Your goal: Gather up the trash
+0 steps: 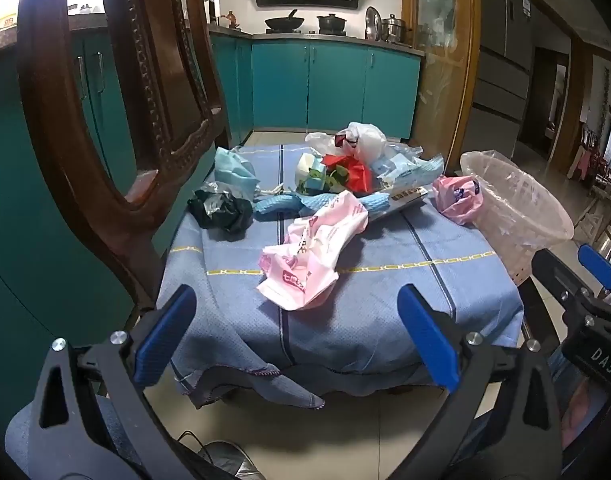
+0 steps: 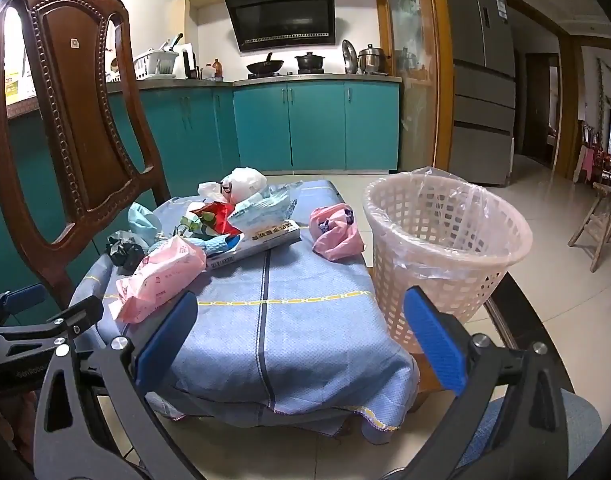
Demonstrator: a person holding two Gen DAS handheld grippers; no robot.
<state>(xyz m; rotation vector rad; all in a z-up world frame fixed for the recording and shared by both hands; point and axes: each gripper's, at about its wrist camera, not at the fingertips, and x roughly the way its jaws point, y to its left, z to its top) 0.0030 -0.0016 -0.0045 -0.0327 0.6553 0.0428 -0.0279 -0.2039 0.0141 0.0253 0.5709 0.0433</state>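
Note:
A small table under a blue cloth carries a heap of trash. Nearest lies a pink printed plastic bag. Behind it are a crumpled black bag, a light blue wad, red wrapping, a white bag and a flat printed pack. A small pink bag sits by the lined white basket. My left gripper and right gripper both hang open before the table's near edge, holding nothing.
A carved wooden chair stands close on the table's left. Teal kitchen cabinets and a stove with pots run along the back. A grey fridge is at the right. Tiled floor lies around the table.

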